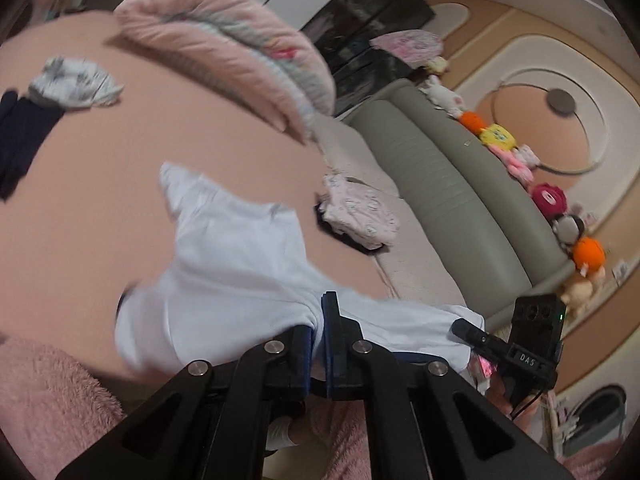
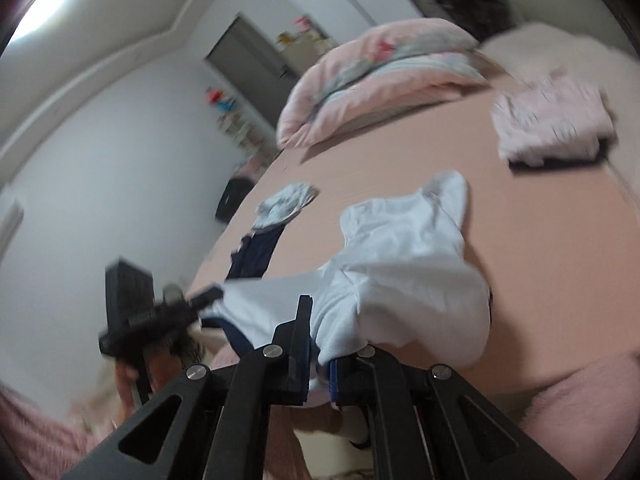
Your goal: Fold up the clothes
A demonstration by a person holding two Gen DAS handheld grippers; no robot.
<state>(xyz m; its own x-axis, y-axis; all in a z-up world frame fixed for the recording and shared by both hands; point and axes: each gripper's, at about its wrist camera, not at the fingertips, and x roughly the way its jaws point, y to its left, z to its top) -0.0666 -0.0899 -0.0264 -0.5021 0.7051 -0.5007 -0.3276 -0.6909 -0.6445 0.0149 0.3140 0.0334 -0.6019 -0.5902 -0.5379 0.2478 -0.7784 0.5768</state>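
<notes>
White shirt [image 1: 236, 256] held up over the near edge of the bed [image 1: 100, 160], stretched between both tools, one sleeve flopping out toward the middle of the mattress. Left gripper [image 1: 318, 320] nearly closed, blue pads pinching a bunched fold of the cloth. Right gripper [image 2: 320, 344] likewise clamped on the fabric [image 2: 404, 264], with cloth squeezed in the narrow gap between the fingers. Each tool visible from the other's camera, out at the far end of the stretched hem. Elsewhere on the bed: a folded pink quilt [image 1: 224, 40] along the far edge, a dark blue garment [image 2: 256, 252] and a crumpled white-and-grey piece [image 2: 286, 200] touching each other near one side edge, a folded pink patterned stack [image 2: 552, 120] by the opposite side edge. Stuffed toys [image 1: 496, 136] lined along the grey headboard [image 1: 440, 184]. Much blurred.
</notes>
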